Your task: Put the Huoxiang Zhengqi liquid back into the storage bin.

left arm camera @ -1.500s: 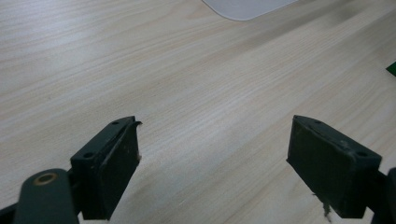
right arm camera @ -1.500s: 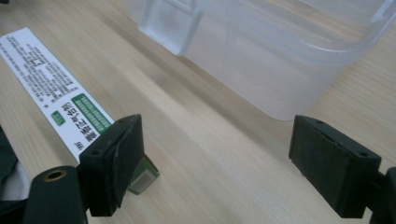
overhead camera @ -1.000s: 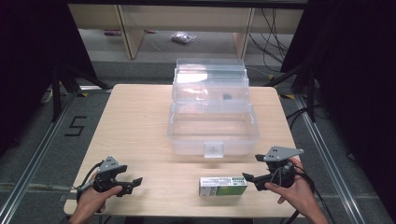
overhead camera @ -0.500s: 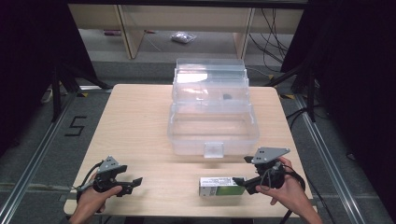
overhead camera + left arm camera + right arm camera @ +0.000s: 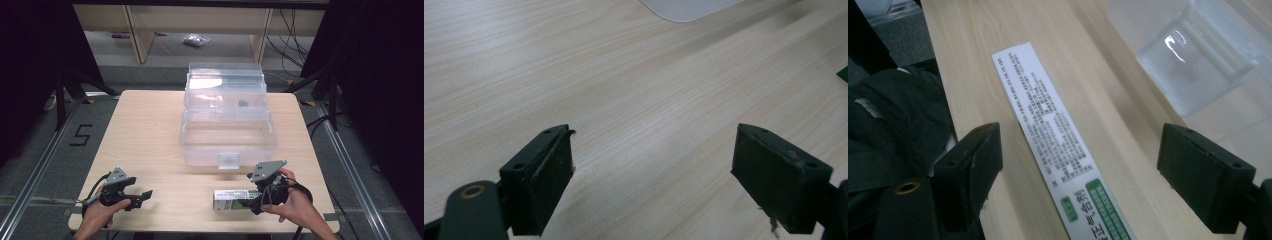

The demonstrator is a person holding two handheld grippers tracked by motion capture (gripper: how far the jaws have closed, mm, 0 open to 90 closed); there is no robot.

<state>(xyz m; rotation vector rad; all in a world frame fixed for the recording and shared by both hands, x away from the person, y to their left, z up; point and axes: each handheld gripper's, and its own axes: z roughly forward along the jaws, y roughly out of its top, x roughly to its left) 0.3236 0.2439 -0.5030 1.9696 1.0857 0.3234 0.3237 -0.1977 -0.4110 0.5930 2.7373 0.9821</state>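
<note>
- So this looks like the approach step: the right gripper (image 5: pixel 256 199) sits lower right of the high view, right at the end of the small box (image 5: pixel 231 199), which lies flat on the table (image 5: pixel 150 130) near the bottom edge, a bit right of centre.
- In the right gripper view the jaws are spread wide, with the box's white printed face (image 5: pixel 1048 130) running up the middle of the frame between them. Nothing pinched yet, and I can't tell if either pad touches the carton.
- The left gripper (image 5: pixel 137 196) is parked at the lower left of the high view, well apart from the box. Its own view has the jaws spread too, just bare wood grain between them.
- The clear plastic bin (image 5: pixel 227 135) stands open in the centre of the high view, just above the box. Its latch tab (image 5: pixel 1193 70) shows at the upper right of the right gripper view.
- My guess at the next move: line the jaws up across the box's narrow sides, drop low enough to catch the sides rather than the top face, then squeeze. It's a light carton, so it'll probably skid if one pad hits first.
- After that I'd guess it goes into the bin.
</note>
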